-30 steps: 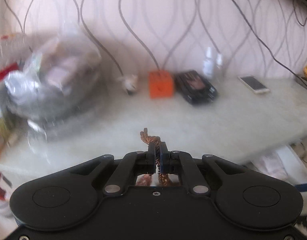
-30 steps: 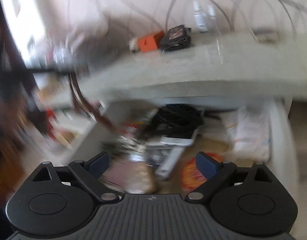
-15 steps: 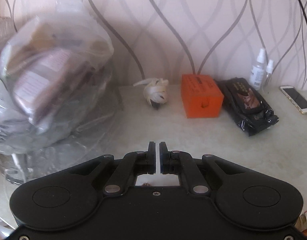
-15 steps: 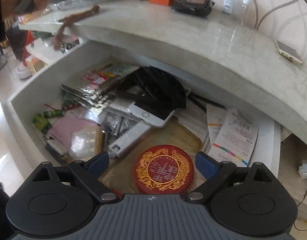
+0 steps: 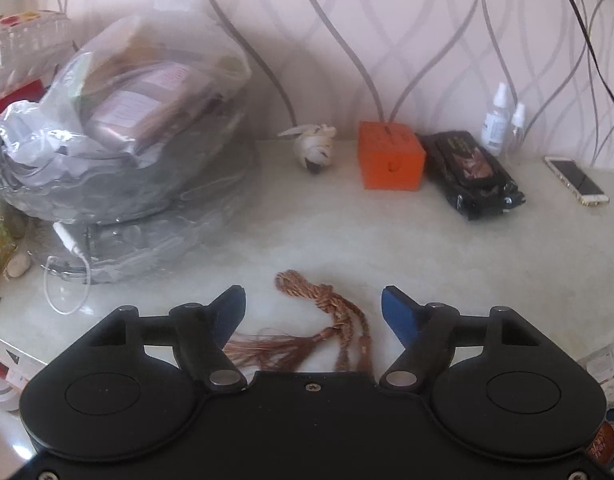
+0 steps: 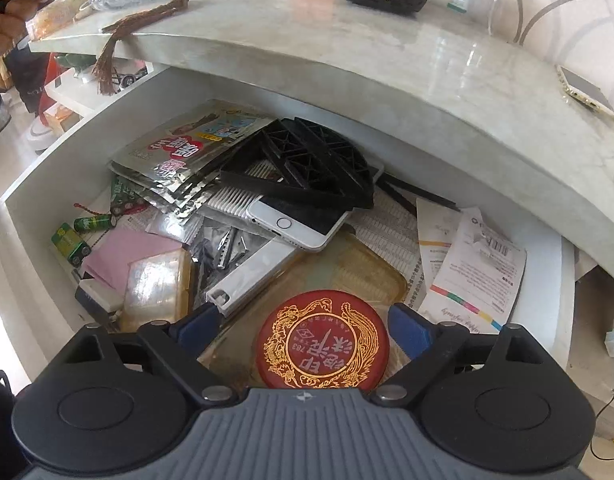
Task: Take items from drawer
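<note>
both claws gape, left gripper (image 5: 312, 306) hiding the tassel cord (image 5: 327, 320) ends, right gripper (image 6: 303, 322) partly hiding the red tin (image 6: 322, 340).

On the worktop at the top of the frame: one braided copper-brown tassel cord (image 5: 331, 316), one orange box (image 5: 390, 155), one black plastic-wrapped packet (image 5: 473, 174), two clear spray bottles (image 5: 497, 120), one gold-edged smartphone (image 5: 577, 180). In the white open drawer (image 6: 39, 168), mid-frame: one white smartphone (image 6: 303, 224), one round red tin with gold lettering (image 6: 322, 340), two green batteries (image 6: 83, 234).
</note>
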Demonstrator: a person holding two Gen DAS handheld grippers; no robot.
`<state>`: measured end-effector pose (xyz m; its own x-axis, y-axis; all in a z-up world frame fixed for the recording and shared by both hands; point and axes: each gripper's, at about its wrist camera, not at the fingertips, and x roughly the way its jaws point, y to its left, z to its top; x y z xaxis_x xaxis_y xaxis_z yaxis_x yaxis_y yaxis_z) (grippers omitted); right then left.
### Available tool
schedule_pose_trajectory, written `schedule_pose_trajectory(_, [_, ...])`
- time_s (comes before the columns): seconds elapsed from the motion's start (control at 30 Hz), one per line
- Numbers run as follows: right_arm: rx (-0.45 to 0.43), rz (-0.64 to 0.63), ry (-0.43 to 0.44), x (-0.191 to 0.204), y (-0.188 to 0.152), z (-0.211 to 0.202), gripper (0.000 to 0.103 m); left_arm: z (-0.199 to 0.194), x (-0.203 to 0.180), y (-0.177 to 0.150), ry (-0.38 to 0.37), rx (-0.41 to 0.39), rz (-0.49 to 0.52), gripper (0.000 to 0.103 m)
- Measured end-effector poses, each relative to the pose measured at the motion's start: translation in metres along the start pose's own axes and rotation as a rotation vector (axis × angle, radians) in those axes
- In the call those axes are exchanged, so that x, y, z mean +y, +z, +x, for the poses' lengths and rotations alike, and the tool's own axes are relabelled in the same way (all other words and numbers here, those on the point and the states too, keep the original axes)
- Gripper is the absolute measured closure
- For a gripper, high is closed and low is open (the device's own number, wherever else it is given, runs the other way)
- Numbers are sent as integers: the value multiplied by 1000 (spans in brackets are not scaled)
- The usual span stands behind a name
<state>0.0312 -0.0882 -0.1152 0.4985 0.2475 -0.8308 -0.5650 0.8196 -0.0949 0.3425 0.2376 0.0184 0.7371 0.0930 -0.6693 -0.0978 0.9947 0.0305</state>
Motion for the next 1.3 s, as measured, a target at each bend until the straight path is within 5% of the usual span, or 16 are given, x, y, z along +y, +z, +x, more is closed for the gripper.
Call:
schedule_pose_trajectory(0.3, [-10,27,2,-4,-5,-2,16,27,-6,5,71,77,-70,39])
schedule_pose_trajectory(0.37, [-12,36,6,-6,-6,-2,17,33,-6,6,82,93,-91,47])
schedule_pose_trajectory(0.43, [-12,43,13,-7,-6,-2,21,39,-6,7,93,109,-112,76])
schedule_pose_trajectory(0.5, [-13,49,19,-8,-6,-2,26,45,-6,9,101,120,-131,85])
schedule_pose_trajectory(0.73, [-20,77,27,-11,-8,-2,38,75,4,45,89,76,-173,89])
schedule_pose_trajectory(1.3, [7,30,-38,-2,-6,0,29,154,14,110,79,39,-249,88])
